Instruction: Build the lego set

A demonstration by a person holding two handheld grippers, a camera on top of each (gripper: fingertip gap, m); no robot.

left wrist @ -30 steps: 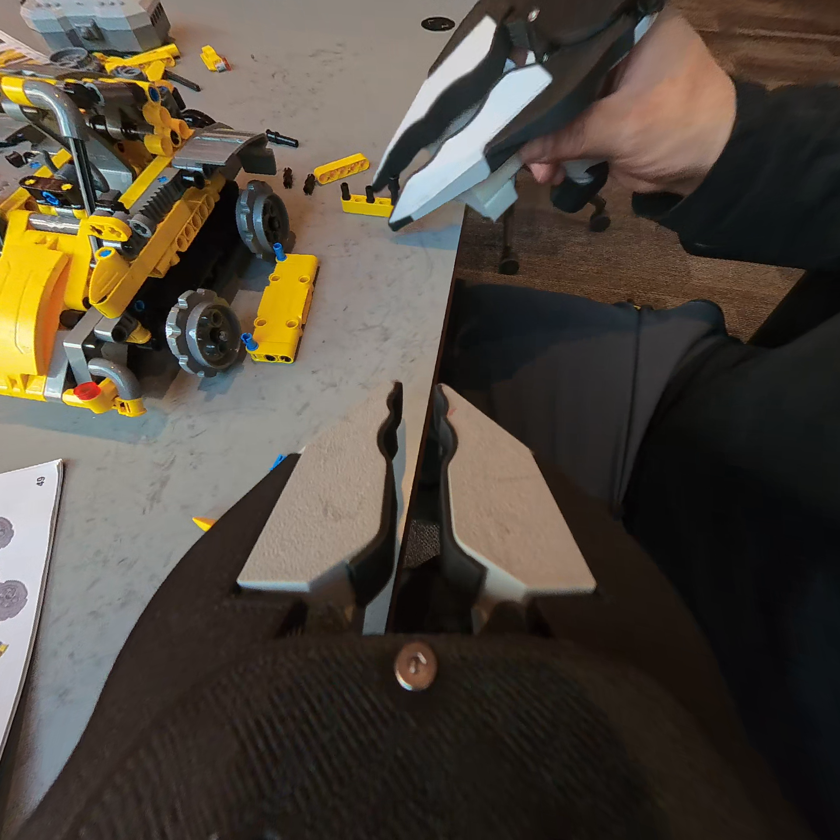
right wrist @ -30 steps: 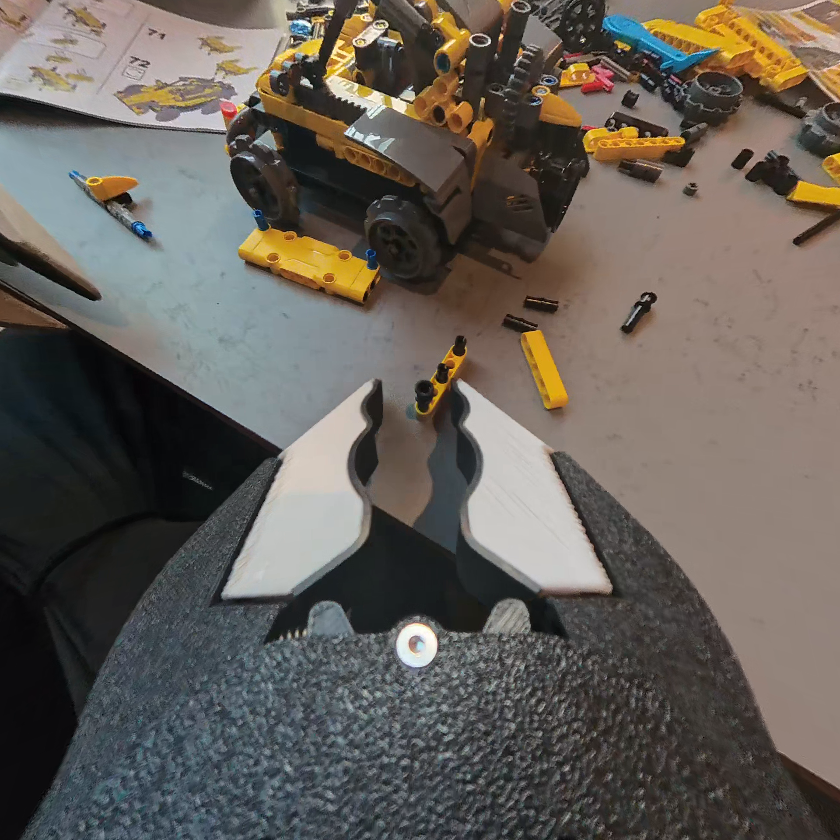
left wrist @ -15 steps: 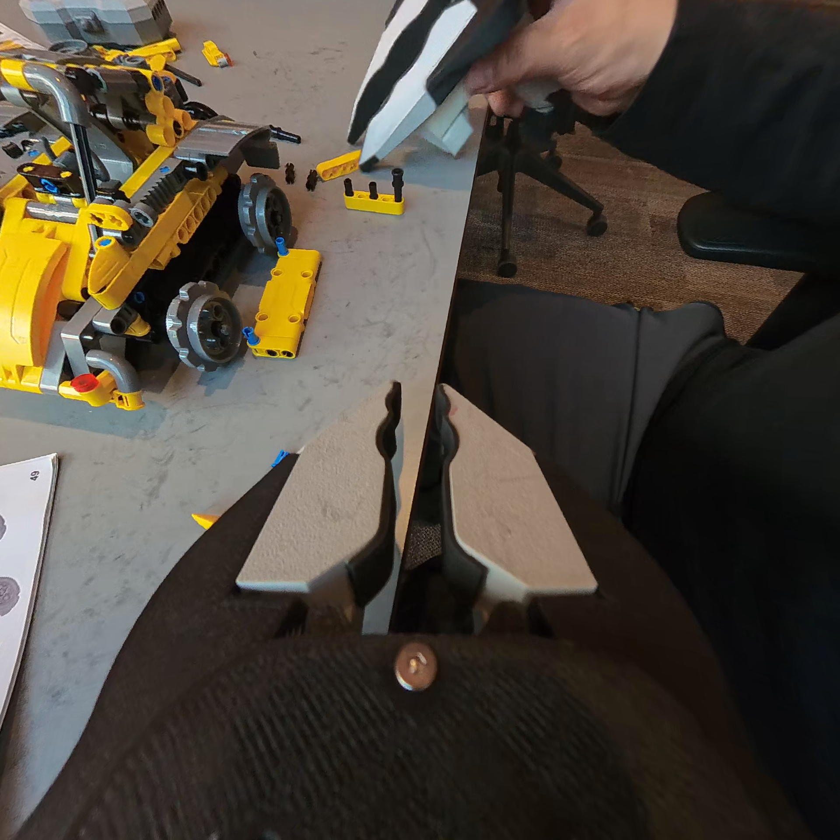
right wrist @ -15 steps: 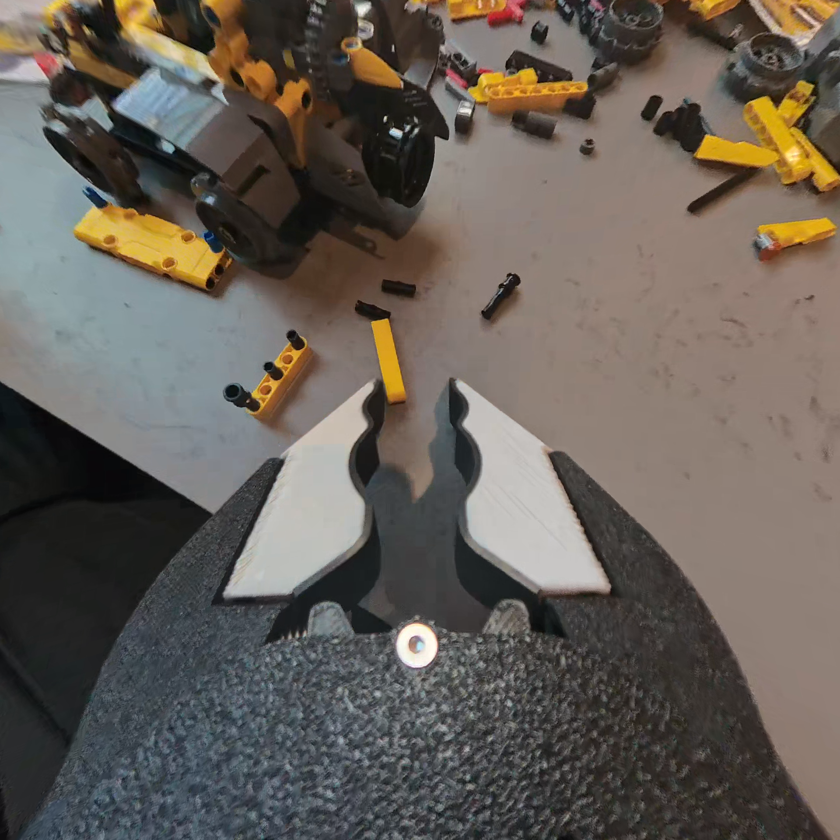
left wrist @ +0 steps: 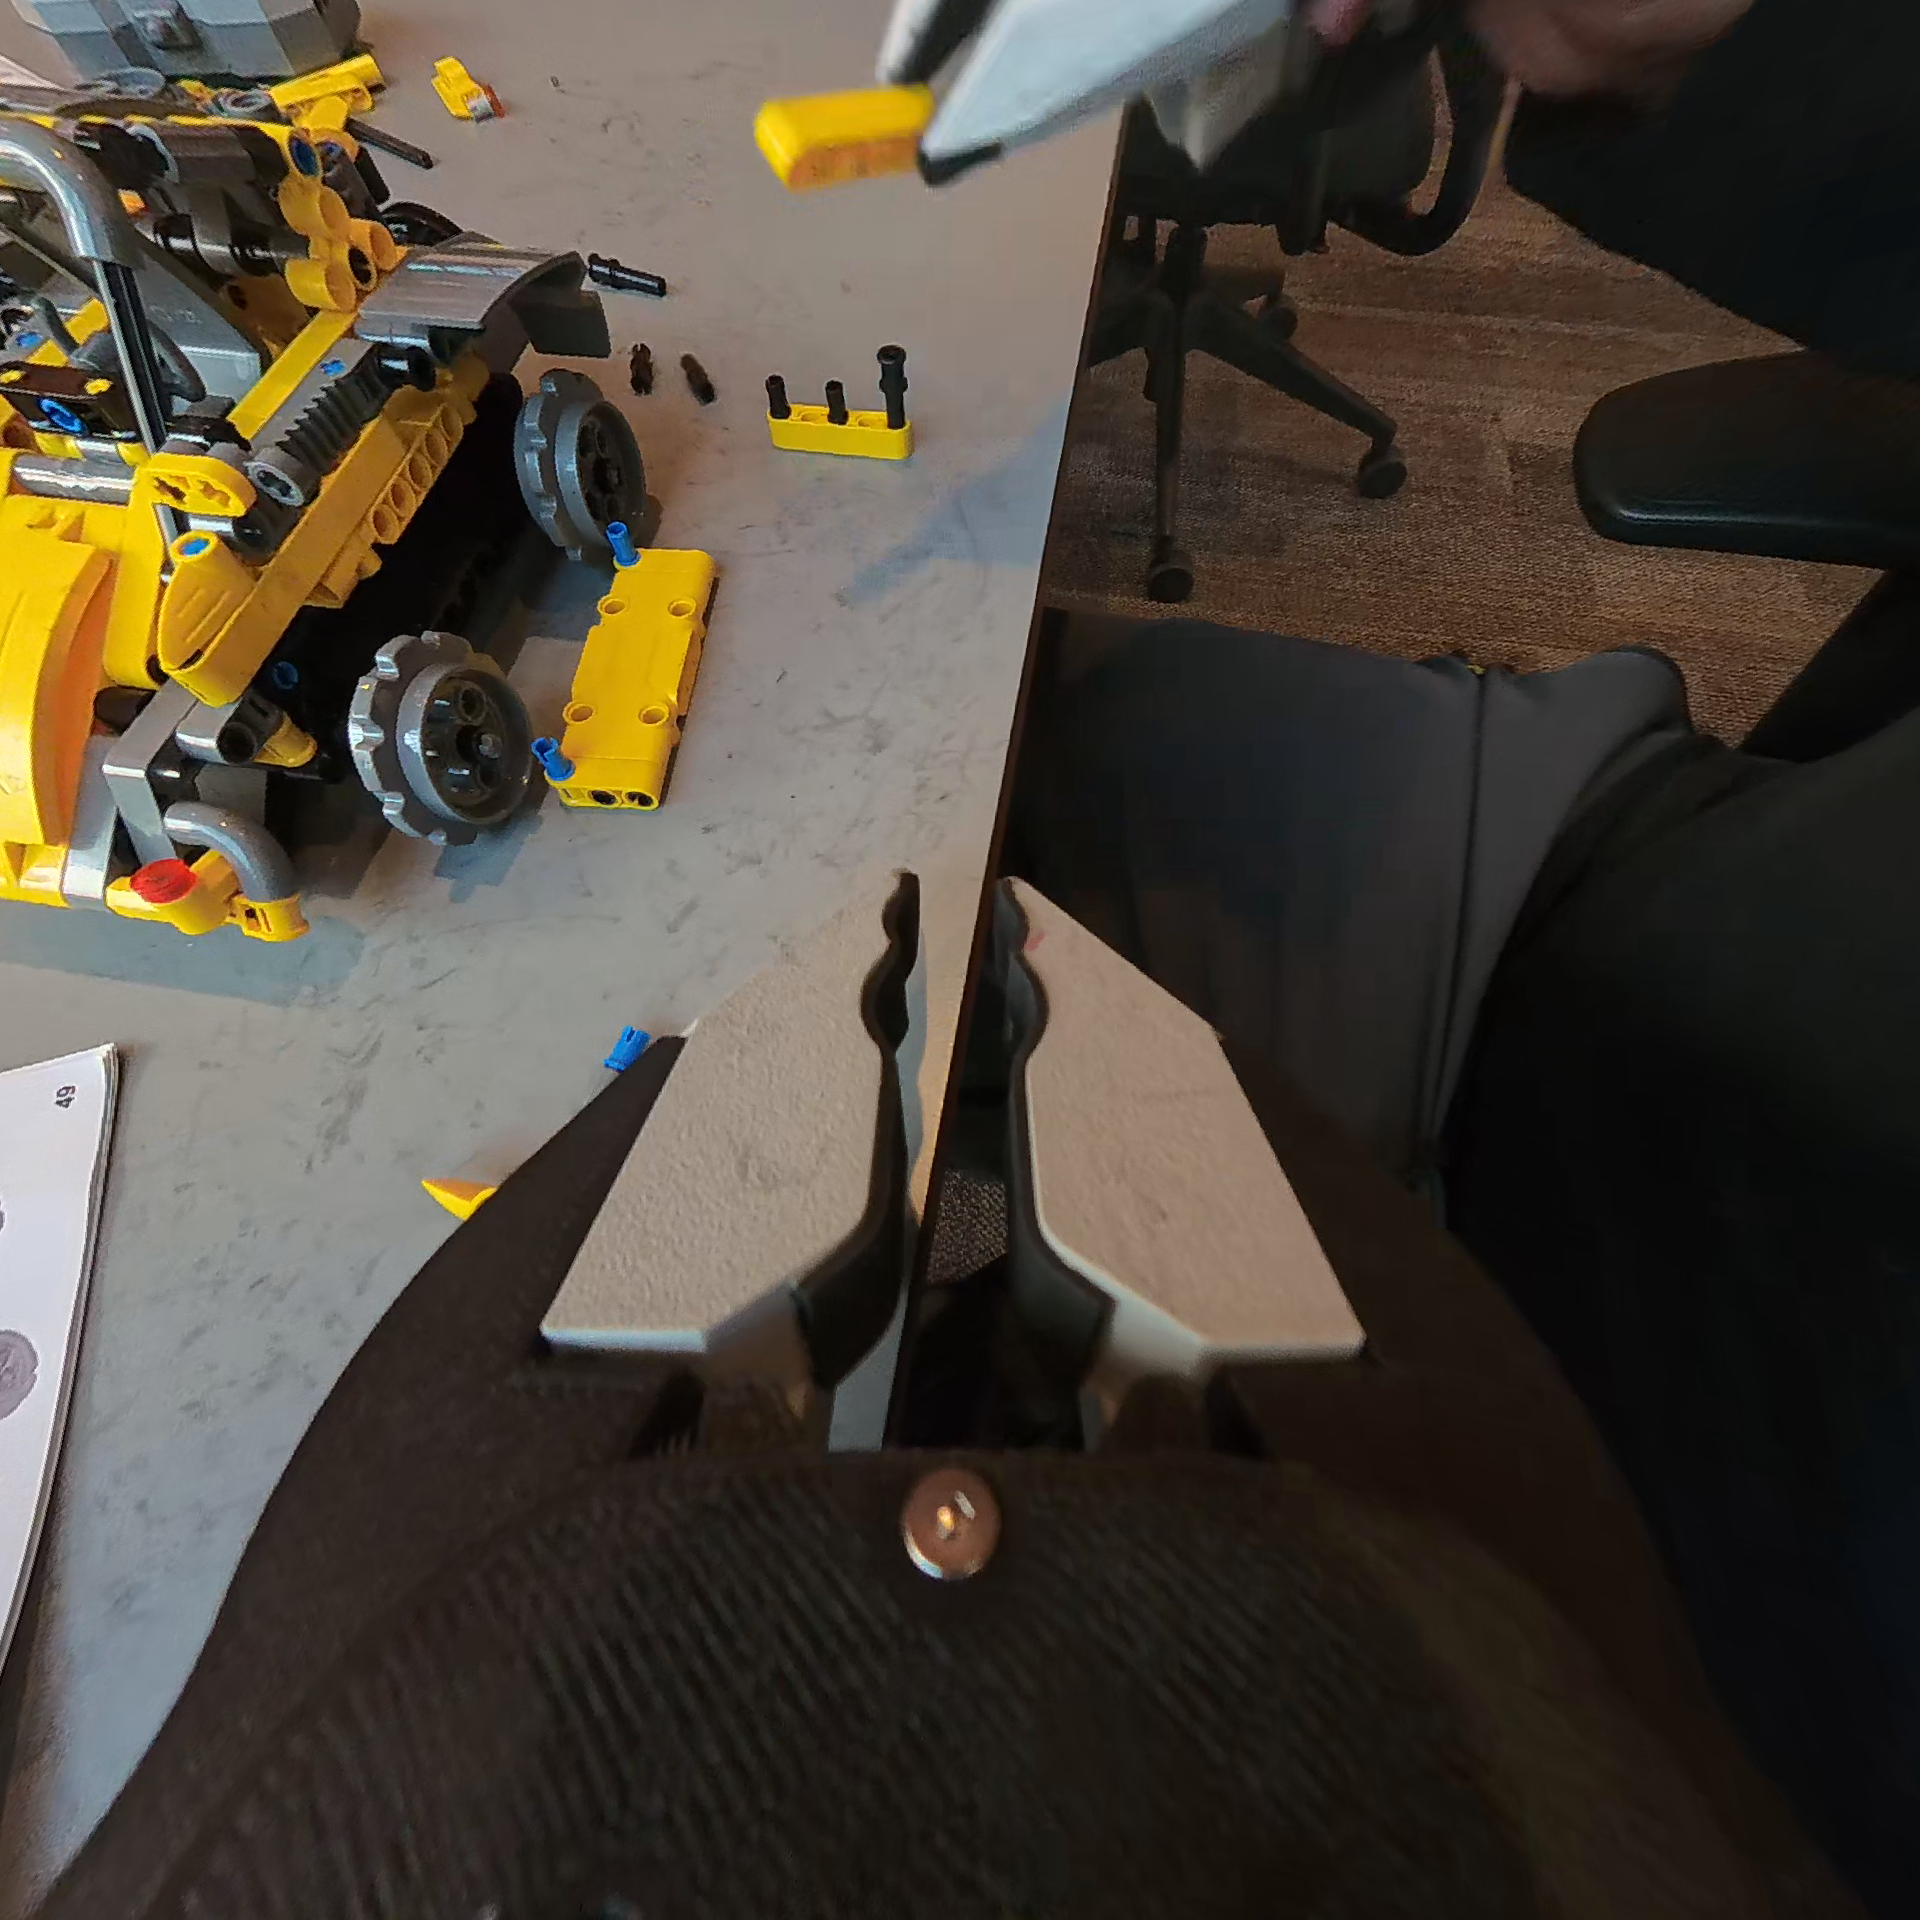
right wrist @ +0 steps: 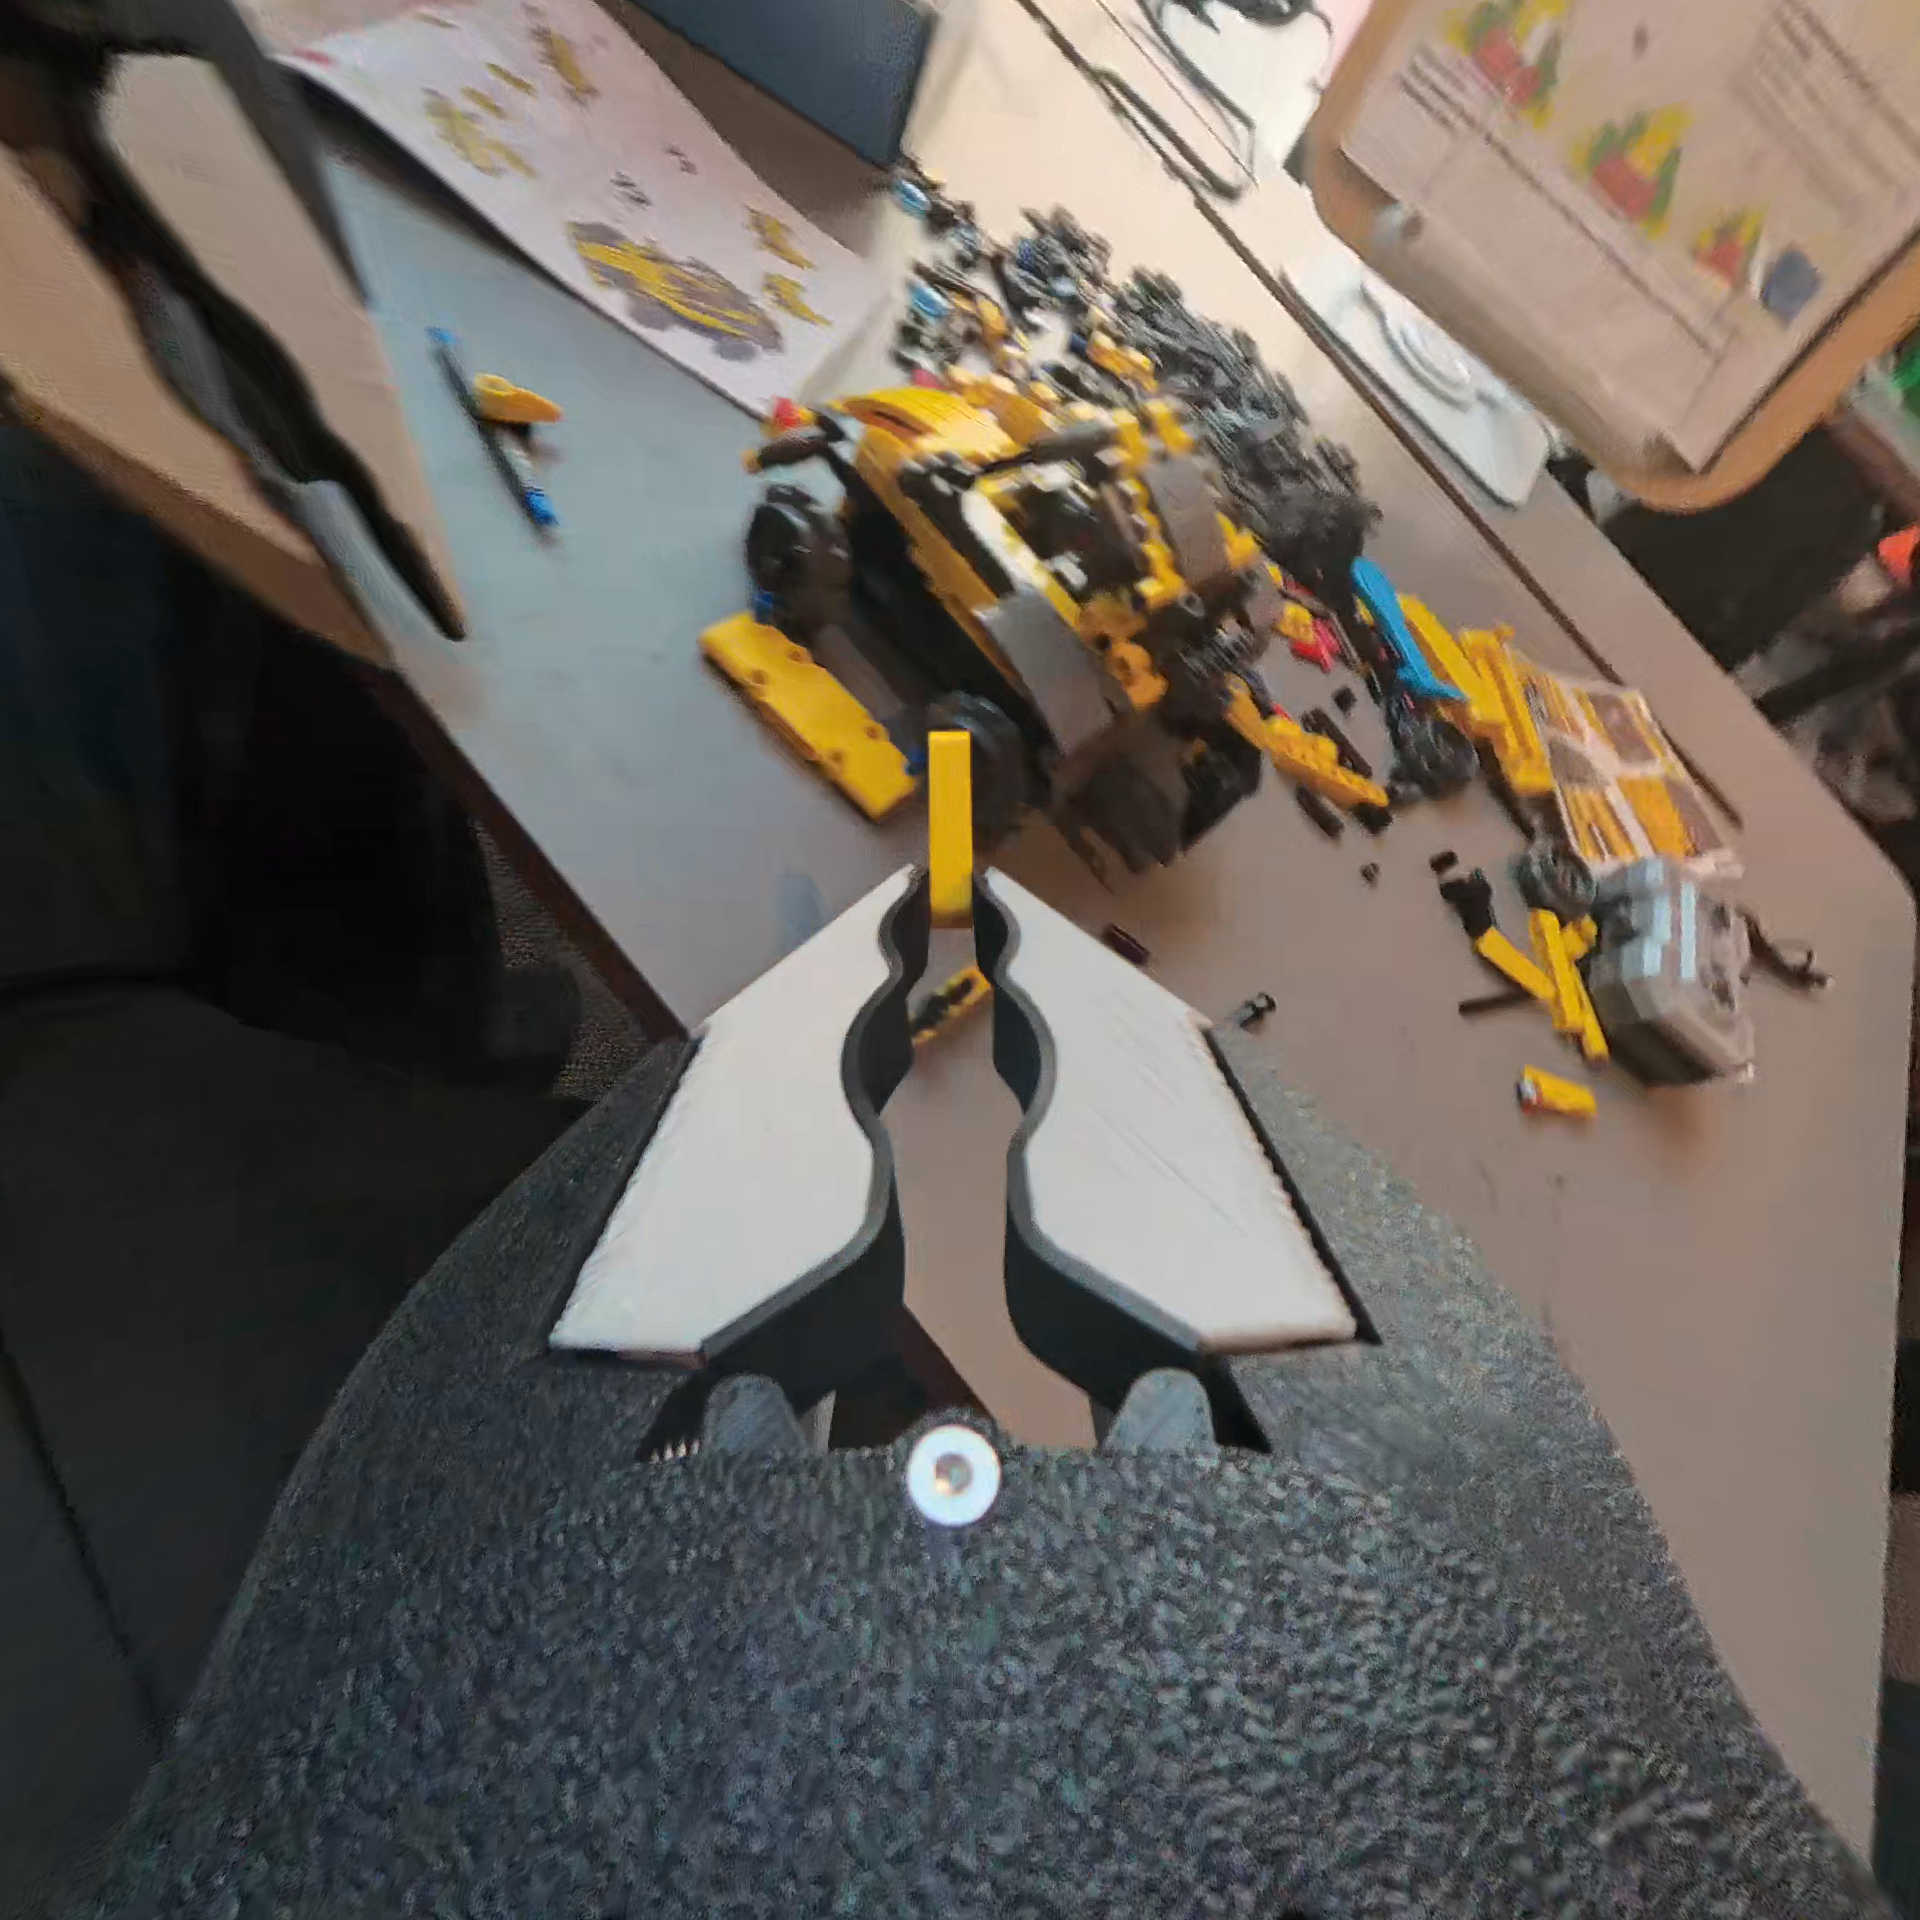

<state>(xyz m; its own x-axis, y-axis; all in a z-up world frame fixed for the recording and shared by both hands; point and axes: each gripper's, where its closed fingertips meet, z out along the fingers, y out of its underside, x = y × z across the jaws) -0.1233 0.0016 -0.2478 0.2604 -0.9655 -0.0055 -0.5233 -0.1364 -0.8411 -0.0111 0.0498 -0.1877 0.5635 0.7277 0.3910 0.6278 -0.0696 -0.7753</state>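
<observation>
My right gripper (right wrist: 951, 894) is shut on one end of a short yellow beam (right wrist: 950, 821) and holds it up in the air above the table's near edge. In the left wrist view the right gripper (left wrist: 923, 135) and the beam (left wrist: 842, 135) show blurred at the top. Below it on the grey table (left wrist: 852, 748) lies a yellow beam with three black pins (left wrist: 840, 431); it also shows between my right gripper's fingers (right wrist: 951, 997). My left gripper (left wrist: 956, 904) hangs over the table edge, nearly shut, with nothing between its jaws.
A yellow and grey brick vehicle (left wrist: 208, 571) (right wrist: 1039, 582) stands on the table with a yellow panel (left wrist: 639, 675) beside its wheels. Two black pins (left wrist: 670, 374) lie near it. Loose parts (right wrist: 1507, 748) lie at the right. There is a booklet (left wrist: 42, 1247), an office chair (left wrist: 1247, 343) and a person's legs (left wrist: 1351, 883). The tips of one gripper are about 15 cm away from the tips of the other.
My right gripper has shut on the plain yellow beam and lifted it off the table, swinging up and back. My left gripper has stayed in place.
</observation>
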